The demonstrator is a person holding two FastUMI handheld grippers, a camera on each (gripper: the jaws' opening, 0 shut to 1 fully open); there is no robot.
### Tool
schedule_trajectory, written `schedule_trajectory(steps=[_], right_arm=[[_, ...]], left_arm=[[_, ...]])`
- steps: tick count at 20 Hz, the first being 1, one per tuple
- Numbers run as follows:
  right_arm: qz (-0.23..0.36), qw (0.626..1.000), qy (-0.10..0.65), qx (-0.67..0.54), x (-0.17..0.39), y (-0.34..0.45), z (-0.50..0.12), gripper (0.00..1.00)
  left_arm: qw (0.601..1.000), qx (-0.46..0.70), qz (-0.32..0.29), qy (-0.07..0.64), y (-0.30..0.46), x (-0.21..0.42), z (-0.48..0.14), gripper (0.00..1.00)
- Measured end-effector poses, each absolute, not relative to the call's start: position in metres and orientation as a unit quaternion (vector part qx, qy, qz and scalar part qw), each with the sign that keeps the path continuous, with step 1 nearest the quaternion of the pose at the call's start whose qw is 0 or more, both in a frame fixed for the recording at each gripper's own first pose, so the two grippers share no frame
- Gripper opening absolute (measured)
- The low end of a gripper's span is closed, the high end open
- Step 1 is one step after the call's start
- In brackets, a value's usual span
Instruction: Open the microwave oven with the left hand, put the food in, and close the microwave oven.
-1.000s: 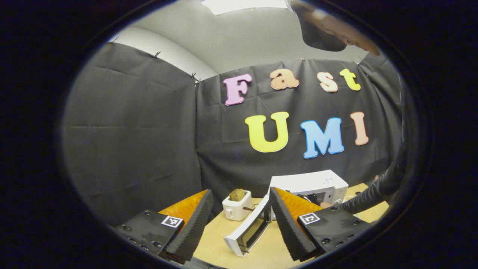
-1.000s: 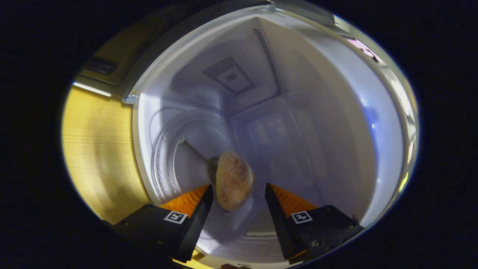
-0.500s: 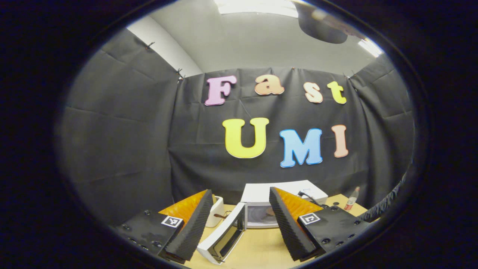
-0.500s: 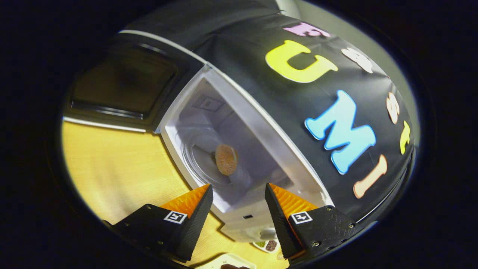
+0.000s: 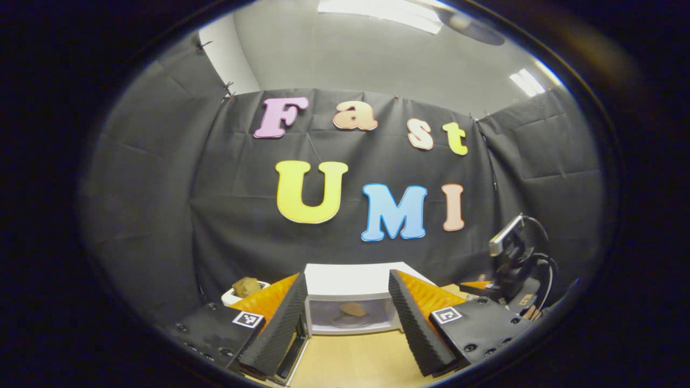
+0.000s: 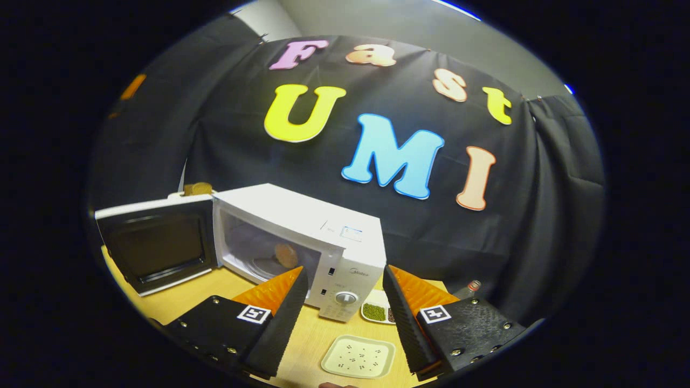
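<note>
- The microwave oven [image 6: 302, 237] is seen with its door [image 6: 156, 242] swung wide at 9 o'clock.
- The food [image 6: 285, 255] is seen on the turntable inside.
- The left tool [image 5: 345, 318] and right tool [image 6: 342, 318] are both held wide apart, empty.

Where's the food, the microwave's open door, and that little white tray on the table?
food [image 6: 285, 255]: right gripper view, middle of the round brown piece inside the microwave.
microwave door [image 6: 156, 245]: right gripper view, on its dark window.
white tray [image 6: 358, 357]: right gripper view, on its dotted bottom.
</note>
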State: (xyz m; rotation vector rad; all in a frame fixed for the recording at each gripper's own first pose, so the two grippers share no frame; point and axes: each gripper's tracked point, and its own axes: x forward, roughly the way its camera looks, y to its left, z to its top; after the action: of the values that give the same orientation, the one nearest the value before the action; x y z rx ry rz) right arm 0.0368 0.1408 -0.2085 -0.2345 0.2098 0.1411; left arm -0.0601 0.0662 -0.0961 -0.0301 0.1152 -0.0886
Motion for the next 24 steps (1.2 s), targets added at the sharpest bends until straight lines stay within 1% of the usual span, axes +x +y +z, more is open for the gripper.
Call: schedule_trajectory(steps=[1, 2, 3, 4, 5, 6, 7, 8, 9, 11, 12, 14, 16, 17, 18, 19, 20, 22, 23, 24], right_arm=[[0.063, 0.988, 0.1, -0.097, 0.03, 0.134, -0.197, 0.86], [0.056, 0.991, 0.094, -0.079, 0.023, 0.128, -0.184, 0.86], [0.047, 0.993, 0.088, -0.06, 0.015, 0.121, -0.173, 0.86], [0.038, 0.995, 0.083, -0.044, 0.007, 0.117, -0.162, 0.85], [0.028, 0.996, 0.078, -0.034, -0.002, 0.112, -0.155, 0.86], [0.018, 0.997, 0.072, -0.03, -0.008, 0.109, -0.146, 0.85], [0.01, 0.997, 0.066, -0.029, -0.014, 0.105, -0.139, 0.85], [0.006, 0.998, 0.059, -0.026, -0.019, 0.104, -0.132, 0.85], [0.006, 0.998, 0.053, -0.023, -0.024, 0.106, -0.128, 0.85], [0.006, 0.999, 0.044, -0.019, -0.029, 0.109, -0.122, 0.85], [0.006, 0.999, 0.039, -0.019, -0.03, 0.112, -0.118, 0.85], [0.008, 0.999, 0.038, -0.02, -0.033, 0.119, -0.117, 0.85], [0.012, 0.999, 0.037, -0.017, -0.036, 0.127, -0.115, 0.85], [0.014, 0.999, 0.034, -0.014, -0.037, 0.131, -0.112, 0.85], [0.017, 0.999, 0.027, -0.013, -0.038, 0.136, -0.107, 0.87], [0.021, 0.999, 0.021, -0.012, -0.039, 0.14, -0.103, 0.87], [0.026, 0.999, 0.014, -0.011, -0.039, 0.145, -0.098, 0.87], [0.032, 0.999, 0.006, -0.009, -0.039, 0.152, -0.093, 0.87], [0.036, 0.999, 0.007, -0.012, -0.041, 0.154, -0.092, 0.87], [0.04, 0.999, 0.01, -0.015, -0.042, 0.157, -0.092, 0.87]], left_arm=[[0.997, -0.013, -0.051, 0.058, 0.065, -0.057, -0.097, 1.0], [0.997, -0.01, -0.056, 0.057, 0.065, -0.055, -0.101, 0.97], [0.997, -0.006, -0.057, 0.059, 0.065, -0.054, -0.103, 1.0], [0.997, -0.003, -0.059, 0.057, 0.067, -0.054, -0.105, 0.98], [0.996, -0.002, -0.063, 0.06, 0.067, -0.054, -0.106, 0.98], [0.996, -0.001, -0.067, 0.064, 0.066, -0.056, -0.112, 1.0], [0.995, -0.001, -0.073, 0.067, 0.065, -0.057, -0.116, 0.97], [0.995, 0.0, -0.075, 0.069, 0.067, -0.059, -0.117, 0.97], [0.995, 0.0, -0.078, 0.07, 0.068, -0.061, -0.119, 0.94], [0.995, 0.003, -0.075, 0.067, 0.073, -0.066, -0.121, 0.94], [0.995, 0.004, -0.074, 0.064, 0.077, -0.069, -0.12, 1.0], [0.995, 0.005, -0.074, 0.067, 0.084, -0.075, -0.124, 0.94], [0.994, 0.002, -0.07, 0.08, 0.096, -0.084, -0.133, 0.99], [0.993, -0.003, -0.074, 0.09, 0.099, -0.088, -0.138, 1.0], [0.992, -0.01, -0.077, 0.101, 0.104, -0.094, -0.142, 0.94], [0.99, -0.02, -0.085, 0.112, 0.108, -0.1, -0.146, 0.77], [0.989, -0.027, -0.078, 0.122, 0.117, -0.101, -0.154, 0.6], [0.991, -0.025, -0.027, 0.127, 0.159, -0.106, -0.16, 0.25], [0.991, -0.027, -0.017, 0.129, 0.174, -0.112, -0.161, 0.08], [0.991, -0.028, -0.006, 0.129, 0.186, -0.112, -0.167, 0.03]])
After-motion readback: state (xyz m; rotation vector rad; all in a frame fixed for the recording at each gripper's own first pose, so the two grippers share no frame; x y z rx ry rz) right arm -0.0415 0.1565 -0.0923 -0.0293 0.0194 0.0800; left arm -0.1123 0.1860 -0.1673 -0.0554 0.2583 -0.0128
